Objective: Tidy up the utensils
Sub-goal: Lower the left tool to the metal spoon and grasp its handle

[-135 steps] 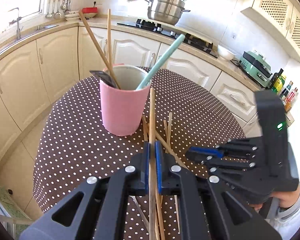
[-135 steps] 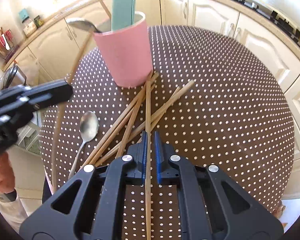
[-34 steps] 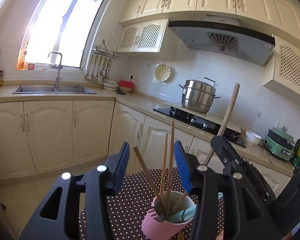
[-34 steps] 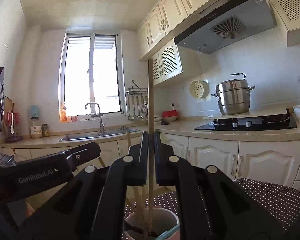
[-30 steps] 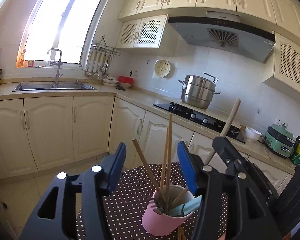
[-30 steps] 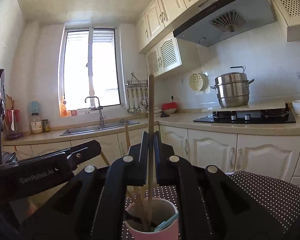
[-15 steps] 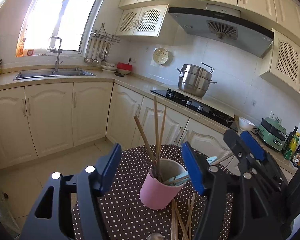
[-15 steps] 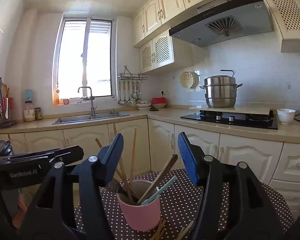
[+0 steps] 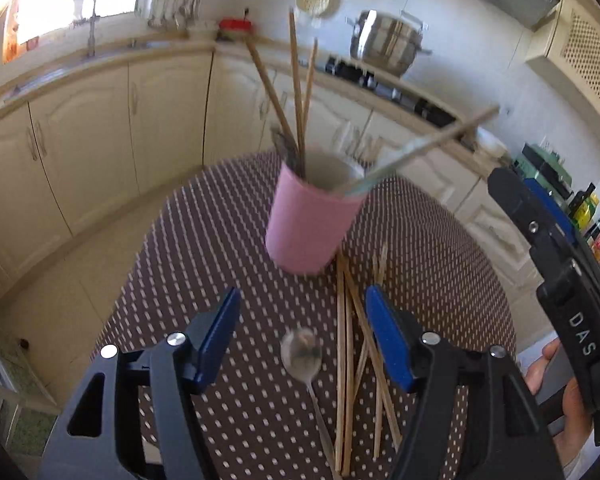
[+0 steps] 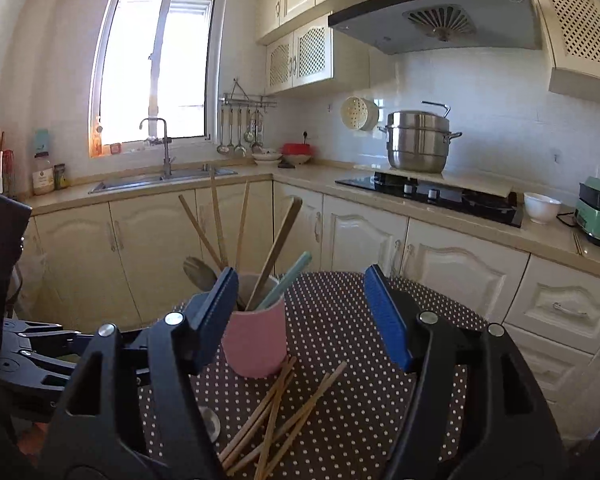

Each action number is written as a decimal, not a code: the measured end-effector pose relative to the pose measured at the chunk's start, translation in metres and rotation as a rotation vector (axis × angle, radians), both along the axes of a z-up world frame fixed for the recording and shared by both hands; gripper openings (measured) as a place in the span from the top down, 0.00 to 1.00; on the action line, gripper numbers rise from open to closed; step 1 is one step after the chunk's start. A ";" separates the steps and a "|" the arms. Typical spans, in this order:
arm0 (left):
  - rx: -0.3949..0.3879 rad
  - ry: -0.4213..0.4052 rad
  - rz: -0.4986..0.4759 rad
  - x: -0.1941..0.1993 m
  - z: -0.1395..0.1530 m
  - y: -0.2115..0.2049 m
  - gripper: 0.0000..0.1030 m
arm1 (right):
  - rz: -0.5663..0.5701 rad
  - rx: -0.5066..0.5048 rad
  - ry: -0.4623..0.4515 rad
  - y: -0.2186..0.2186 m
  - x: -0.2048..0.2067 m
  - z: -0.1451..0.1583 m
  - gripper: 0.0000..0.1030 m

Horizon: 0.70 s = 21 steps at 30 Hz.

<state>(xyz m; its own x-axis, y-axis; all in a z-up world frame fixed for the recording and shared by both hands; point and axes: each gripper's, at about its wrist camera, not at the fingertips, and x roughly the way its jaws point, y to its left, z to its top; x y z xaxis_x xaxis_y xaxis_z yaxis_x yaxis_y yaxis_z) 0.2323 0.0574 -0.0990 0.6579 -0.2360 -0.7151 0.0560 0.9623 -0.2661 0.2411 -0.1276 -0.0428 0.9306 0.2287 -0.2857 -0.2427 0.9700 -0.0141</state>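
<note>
Several chopsticks (image 9: 346, 364) and one spoon (image 9: 301, 354) lie loose on bench (image 9: 204, 248) before cup (image 9: 310, 226); left gripper (image 9: 302, 336) wide, empty. Right gripper (image 10: 296, 320) wide, empty. Pinch one chopstick alone, mid-length.
</note>
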 end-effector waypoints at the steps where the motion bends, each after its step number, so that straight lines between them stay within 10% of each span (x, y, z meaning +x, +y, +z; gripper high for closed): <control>1: 0.005 0.031 -0.012 0.000 -0.006 -0.003 0.38 | 0.001 -0.012 0.040 -0.001 0.001 -0.007 0.37; 11: 0.079 0.321 -0.067 0.005 -0.073 -0.030 0.76 | 0.081 -0.075 0.453 -0.002 0.019 -0.076 0.37; 21: 0.105 0.304 -0.059 0.020 -0.086 -0.044 0.95 | 0.126 -0.036 0.605 -0.005 0.036 -0.095 0.37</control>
